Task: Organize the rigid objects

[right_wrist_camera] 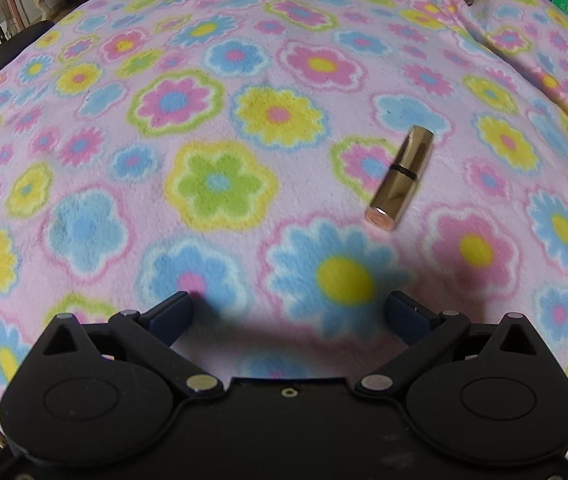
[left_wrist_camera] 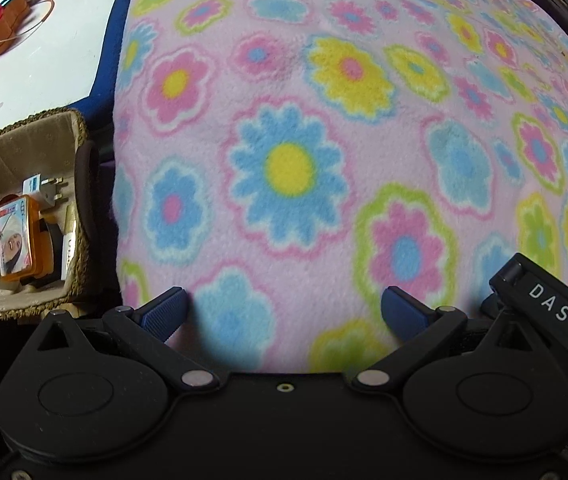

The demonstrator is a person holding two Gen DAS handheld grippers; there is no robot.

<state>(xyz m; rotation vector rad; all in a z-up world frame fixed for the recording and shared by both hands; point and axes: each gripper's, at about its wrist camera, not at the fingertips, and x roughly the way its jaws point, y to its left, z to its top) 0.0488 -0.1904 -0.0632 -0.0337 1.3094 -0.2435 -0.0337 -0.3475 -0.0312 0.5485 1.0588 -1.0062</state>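
Gold lipstick tube (right_wrist_camera: 401, 177) lies unobstructed on floral fleece blanket (right_wrist_camera: 212, 120); woven basket (left_wrist_camera: 78, 128) beside blanket's edge; both grippers (left_wrist_camera: 284, 308) (right_wrist_camera: 290, 312) spread wide, fingers empty.

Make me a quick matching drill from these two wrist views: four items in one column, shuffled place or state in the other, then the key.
Items
1. gold lipstick tube
2. orange case
3. left claw
4. white plug adapter

Place or state
A. open, nothing between its fingers
B. lying on its side on the floral blanket
C. in the woven basket, beyond the picture-fronted item
D. in the woven basket, a printed picture on its face

Pairs: 1-B, 2-D, 3-A, 4-C
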